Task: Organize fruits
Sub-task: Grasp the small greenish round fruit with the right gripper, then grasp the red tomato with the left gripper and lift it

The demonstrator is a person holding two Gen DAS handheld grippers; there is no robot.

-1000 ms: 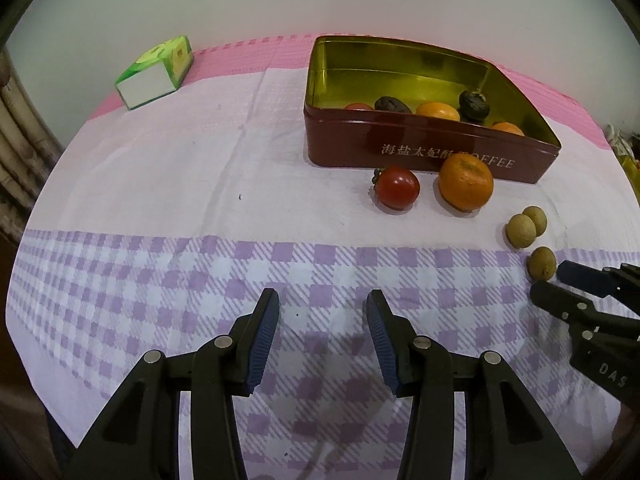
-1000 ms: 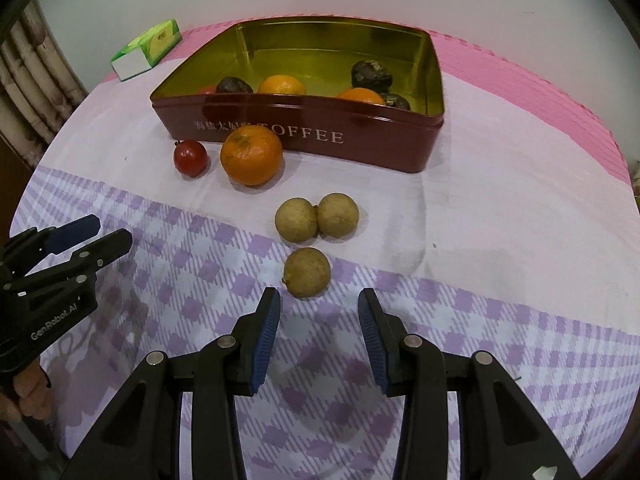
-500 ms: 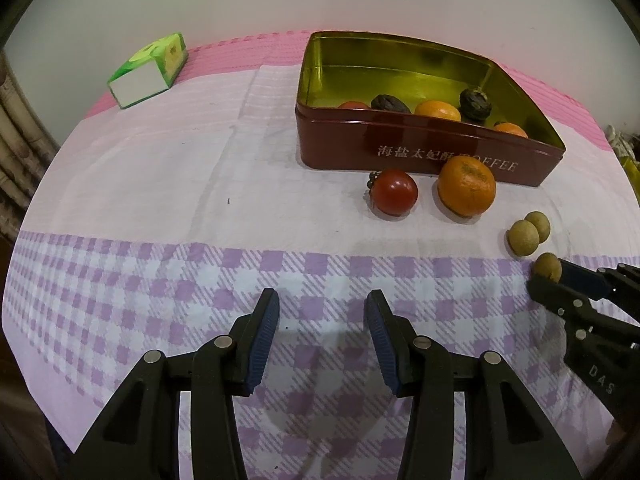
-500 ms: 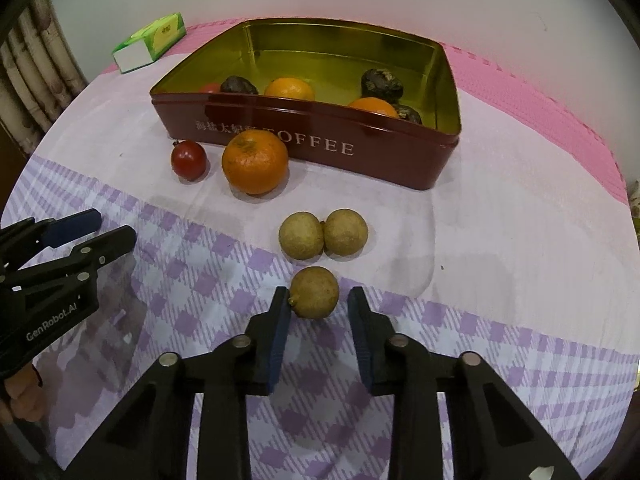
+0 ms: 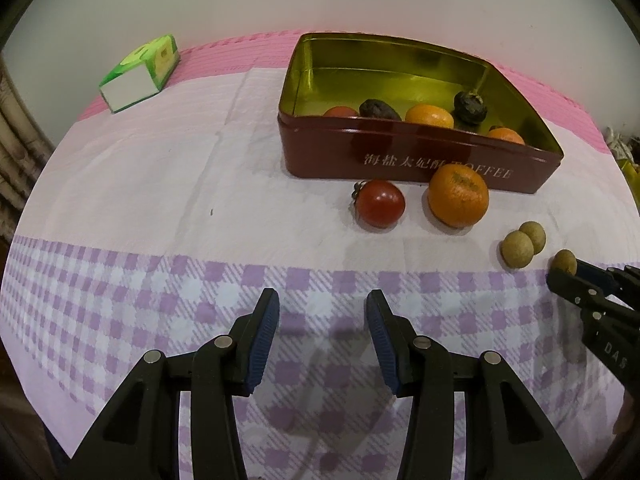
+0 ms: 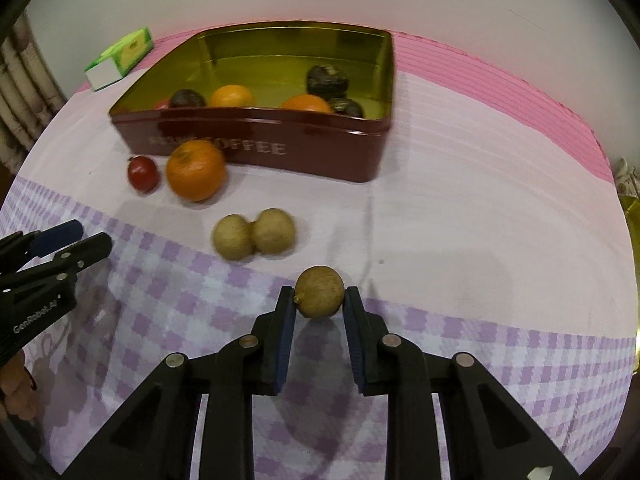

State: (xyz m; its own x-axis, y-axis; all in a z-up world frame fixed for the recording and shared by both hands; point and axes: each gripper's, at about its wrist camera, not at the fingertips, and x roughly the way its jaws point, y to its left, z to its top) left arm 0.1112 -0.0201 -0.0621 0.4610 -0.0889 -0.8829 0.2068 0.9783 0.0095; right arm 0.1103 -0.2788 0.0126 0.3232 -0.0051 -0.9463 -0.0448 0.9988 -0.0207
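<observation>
Now my right gripper (image 6: 319,298) is clamped on a small tan round fruit (image 6: 320,291), its blue pads pressing either side above the purple-checked tablecloth (image 6: 480,240). At eleven o'clock from it two more tan fruits (image 6: 254,237) lie touching each other. Farther out, at about ten o'clock, an orange (image 6: 195,169) rests against the front wall of the red toffee tin (image 6: 260,148), with a tomato (image 6: 142,173) just beside it at nine o'clock. Inside the tin lie oranges and dark fruits. My left gripper (image 5: 322,314) hangs with its jaws partly apart and nothing between them. A green box (image 5: 140,73) sits at its eleven o'clock.
</observation>
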